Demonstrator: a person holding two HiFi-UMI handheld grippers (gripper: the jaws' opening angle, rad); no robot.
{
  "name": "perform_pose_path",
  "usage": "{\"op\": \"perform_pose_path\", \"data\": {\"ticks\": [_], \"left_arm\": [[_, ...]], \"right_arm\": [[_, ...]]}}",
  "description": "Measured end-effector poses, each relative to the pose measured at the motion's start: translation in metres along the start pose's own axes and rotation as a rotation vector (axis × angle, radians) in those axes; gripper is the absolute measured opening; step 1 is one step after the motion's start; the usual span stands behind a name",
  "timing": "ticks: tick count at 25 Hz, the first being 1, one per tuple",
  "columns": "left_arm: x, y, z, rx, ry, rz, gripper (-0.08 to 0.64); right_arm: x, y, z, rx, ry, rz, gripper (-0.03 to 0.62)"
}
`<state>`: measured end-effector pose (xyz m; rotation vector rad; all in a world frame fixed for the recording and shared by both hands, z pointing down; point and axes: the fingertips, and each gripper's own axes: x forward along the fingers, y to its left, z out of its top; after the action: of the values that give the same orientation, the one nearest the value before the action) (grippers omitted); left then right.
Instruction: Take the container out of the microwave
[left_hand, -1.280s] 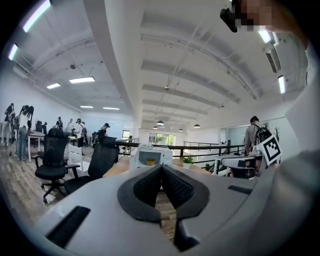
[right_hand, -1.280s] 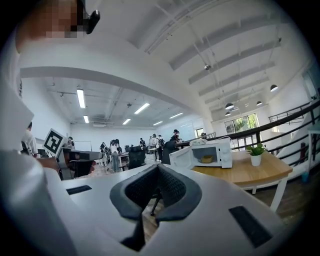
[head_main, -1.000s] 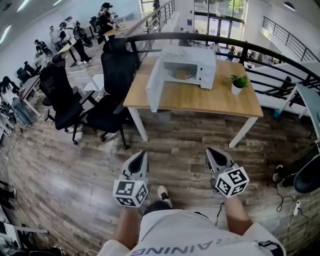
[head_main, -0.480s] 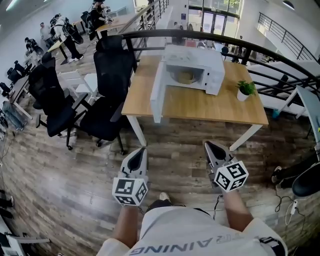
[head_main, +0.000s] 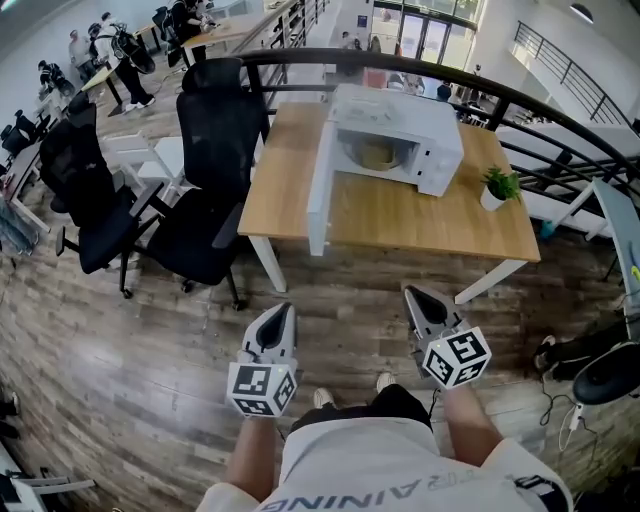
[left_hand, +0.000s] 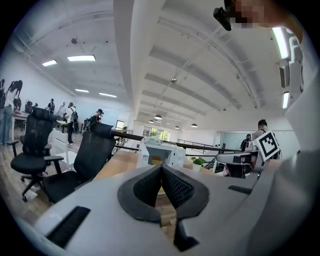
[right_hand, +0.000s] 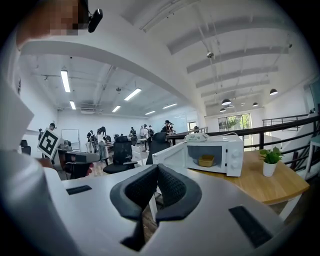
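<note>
A white microwave stands on a wooden table with its door swung open to the left. Inside it sits a small tan container, which also shows in the right gripper view as the container and in the left gripper view as the container. My left gripper and right gripper are held side by side over the wooden floor, well short of the table. Both point toward it, and both have their jaws shut with nothing in them.
A small potted plant stands at the table's right end. Black office chairs crowd the table's left side. A dark curved railing runs behind the table. People stand at desks far off at the left.
The table and microwave have come closer and lower in the head view as the person walks toward them. Both grippers have advanced with the person and stay shut.
</note>
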<state>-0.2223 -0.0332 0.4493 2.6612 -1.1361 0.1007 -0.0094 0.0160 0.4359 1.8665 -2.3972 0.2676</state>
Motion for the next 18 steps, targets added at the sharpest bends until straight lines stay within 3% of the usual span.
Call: {"op": "perform_pose_path", "data": {"ticks": [8,18], "left_arm": [[0.049,-0.005,-0.005,0.005,0.031,0.040,0.031],[0.141,-0.036,0.025,0.008,-0.004,0.113,0.032]], "right_arm": [[0.042,-0.051,-0.003,0.033,-0.002,0.049,0.021],[0.103,-0.150,0.026,0.028,-0.001,0.132,0.021]]}}
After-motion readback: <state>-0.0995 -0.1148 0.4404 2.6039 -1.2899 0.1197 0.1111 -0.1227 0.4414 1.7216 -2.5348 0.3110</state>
